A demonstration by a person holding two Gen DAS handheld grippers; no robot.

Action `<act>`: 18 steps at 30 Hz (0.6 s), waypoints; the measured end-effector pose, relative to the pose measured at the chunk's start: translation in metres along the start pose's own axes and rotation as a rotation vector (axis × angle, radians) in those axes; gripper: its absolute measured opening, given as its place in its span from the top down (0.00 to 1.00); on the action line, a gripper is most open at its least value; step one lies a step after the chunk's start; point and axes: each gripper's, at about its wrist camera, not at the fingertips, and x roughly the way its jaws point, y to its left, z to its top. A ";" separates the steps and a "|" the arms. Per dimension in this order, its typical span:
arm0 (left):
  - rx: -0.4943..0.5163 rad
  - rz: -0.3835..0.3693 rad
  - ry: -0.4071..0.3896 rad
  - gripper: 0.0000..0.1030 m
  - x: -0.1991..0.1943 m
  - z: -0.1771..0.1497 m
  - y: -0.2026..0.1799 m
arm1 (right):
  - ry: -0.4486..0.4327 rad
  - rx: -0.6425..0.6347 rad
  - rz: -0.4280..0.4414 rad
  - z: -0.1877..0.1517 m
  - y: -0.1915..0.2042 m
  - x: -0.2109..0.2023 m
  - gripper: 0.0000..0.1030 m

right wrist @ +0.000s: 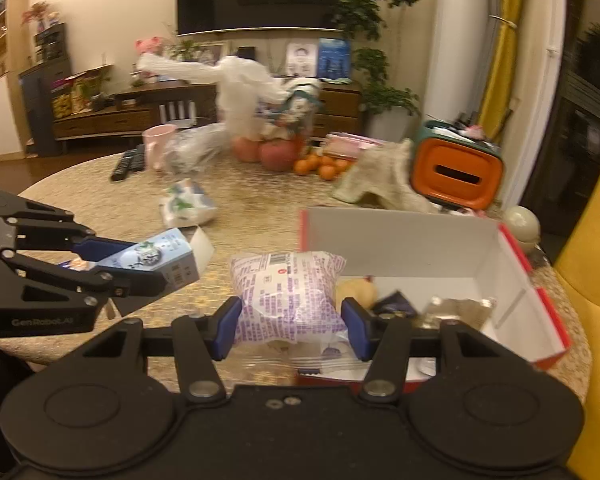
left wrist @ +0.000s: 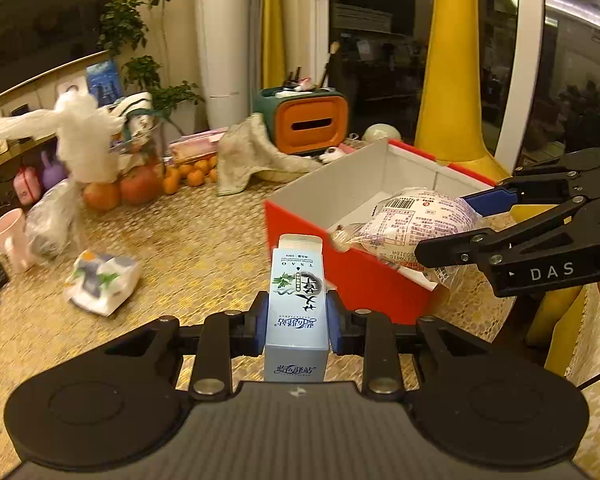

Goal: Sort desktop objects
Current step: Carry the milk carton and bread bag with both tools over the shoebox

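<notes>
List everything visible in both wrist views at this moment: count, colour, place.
small carton: one, pale blue, held in left gripper
snack bag: one, white with purple print, held in right gripper at the box's edge
box: one, red outside, white inside, open on table
tissue pack: one, white-blue, on table
mug: one, pink, table's far side
oranges: several, orange, by apples
tissue holder: one, orange-green, behind box
left gripper: black, blue pads
right gripper: black, blue pads

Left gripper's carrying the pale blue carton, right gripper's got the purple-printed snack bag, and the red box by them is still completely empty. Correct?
Not quite: the red box is not empty. The right wrist view shows a dark packet and a silvery wrapper already inside. The rest holds.
</notes>
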 end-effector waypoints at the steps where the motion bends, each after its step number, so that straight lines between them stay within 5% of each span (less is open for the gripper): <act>1: 0.001 -0.008 0.002 0.73 0.004 0.003 -0.003 | -0.001 0.007 -0.007 -0.001 -0.006 0.000 0.48; 18: 0.063 -0.054 0.019 0.73 0.070 0.055 -0.048 | -0.001 0.095 -0.149 -0.008 -0.105 0.011 0.48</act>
